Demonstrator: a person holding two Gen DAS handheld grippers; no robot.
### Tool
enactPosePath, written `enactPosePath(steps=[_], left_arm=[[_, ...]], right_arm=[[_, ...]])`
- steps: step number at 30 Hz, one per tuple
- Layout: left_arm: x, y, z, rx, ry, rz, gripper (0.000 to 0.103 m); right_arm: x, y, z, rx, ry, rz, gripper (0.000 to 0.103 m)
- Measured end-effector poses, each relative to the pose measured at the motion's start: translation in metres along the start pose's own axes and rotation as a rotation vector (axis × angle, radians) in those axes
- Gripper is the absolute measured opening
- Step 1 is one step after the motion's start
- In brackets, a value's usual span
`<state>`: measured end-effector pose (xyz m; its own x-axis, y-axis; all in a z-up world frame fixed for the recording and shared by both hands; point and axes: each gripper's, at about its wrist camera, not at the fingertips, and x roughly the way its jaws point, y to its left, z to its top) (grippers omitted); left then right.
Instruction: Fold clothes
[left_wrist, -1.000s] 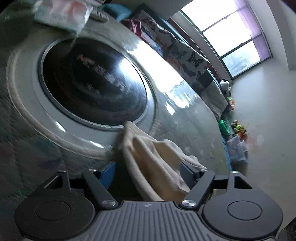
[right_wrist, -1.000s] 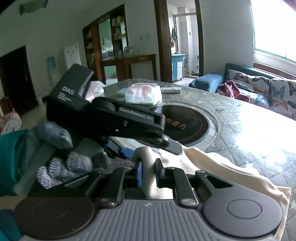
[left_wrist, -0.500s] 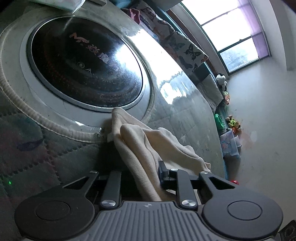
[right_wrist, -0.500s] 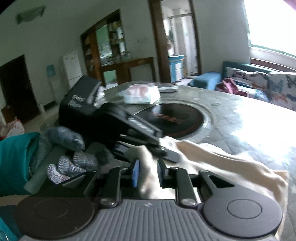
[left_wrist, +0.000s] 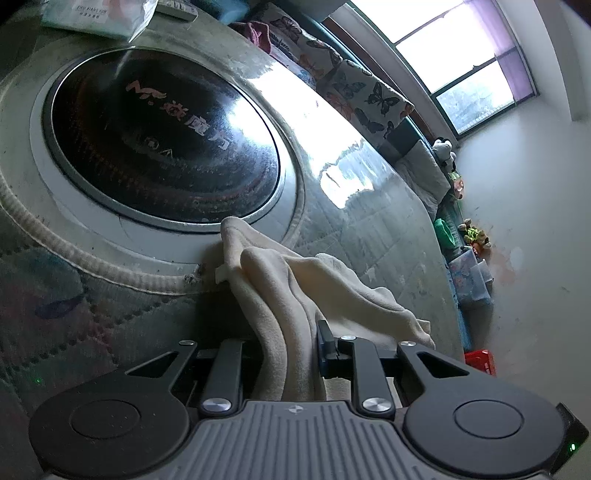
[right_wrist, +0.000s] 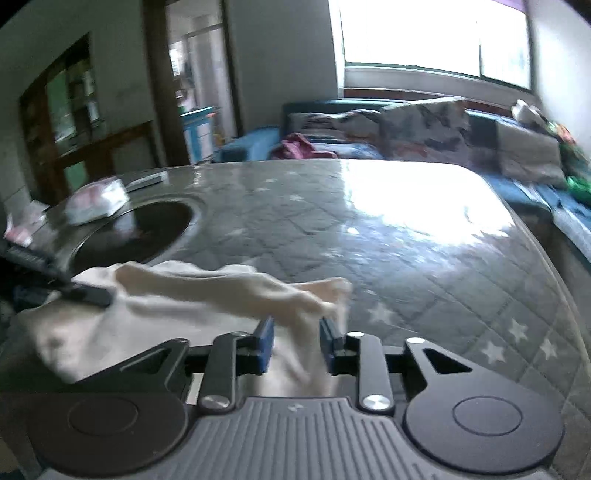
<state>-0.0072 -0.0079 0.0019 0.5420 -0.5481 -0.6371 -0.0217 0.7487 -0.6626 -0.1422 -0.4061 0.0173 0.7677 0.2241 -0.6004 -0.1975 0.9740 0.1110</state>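
The left gripper (left_wrist: 286, 343) is clamping the bunched cream garment (left_wrist: 295, 291) between narrow jaws. The right gripper (right_wrist: 295, 345) jaws have just been opening, fabric lying between them; whether the pads are pressing it, I cannot tell. Judged step: shifting grip along the edge; next, reclamping further out and stretching it flat over the bench (right_wrist: 406, 236).

1. One cream garment (left_wrist: 291, 291), bunched on the table (right_wrist: 406, 229).
2. One round table, with one dark round glass panel (left_wrist: 162, 140) set in its middle.
3. Two grippers: the left gripper (left_wrist: 288, 343) and the right gripper (right_wrist: 297, 345).
4. One wrapped tissue pack (left_wrist: 96, 14) at the far edge of the table.
5. One red crate (left_wrist: 480, 362) on the floor.
6. Two butterfly-print cushions (left_wrist: 365, 96) on the sofa; any others are too blurred to count.
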Motion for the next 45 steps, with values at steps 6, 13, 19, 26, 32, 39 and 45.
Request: enactPosePath(steps=[6,13,19,26,32,39,45], left_arm=[[0.001,-0.005,-0.001,0.014,-0.001,0.011,0.022],[0.005,-0.015,-0.001,0.046,-0.01,0.035,0.023],[0.006,-0.022,-0.003,0.093,-0.016,0.067,0.022],[0.005,-0.036,-0.003,0.165,-0.031,0.094,0.022],[0.018,-0.07,-0.005,0.245,-0.016,0.056,0.021],[0.053,-0.121,-0.018,0.323,0.03,-0.007,0.02],[0.088,-0.168,-0.037,0.385,0.076,-0.059,0.02]], right_arm=[[0.016,-0.023,-0.005,0.1,0.015,0.026,0.039],[0.018,-0.027,-0.008,0.135,0.002,0.042,0.039],[0.014,-0.024,-0.009,0.154,0.003,0.085,0.02],[-0.01,-0.019,-0.005,0.131,-0.061,0.096,0.01],[-0.04,-0.028,-0.001,0.114,-0.116,0.055,0.01],[-0.073,-0.06,0.005,0.104,-0.158,-0.078,0.009],[-0.091,-0.096,0.005,0.118,-0.165,-0.197,0.009]])
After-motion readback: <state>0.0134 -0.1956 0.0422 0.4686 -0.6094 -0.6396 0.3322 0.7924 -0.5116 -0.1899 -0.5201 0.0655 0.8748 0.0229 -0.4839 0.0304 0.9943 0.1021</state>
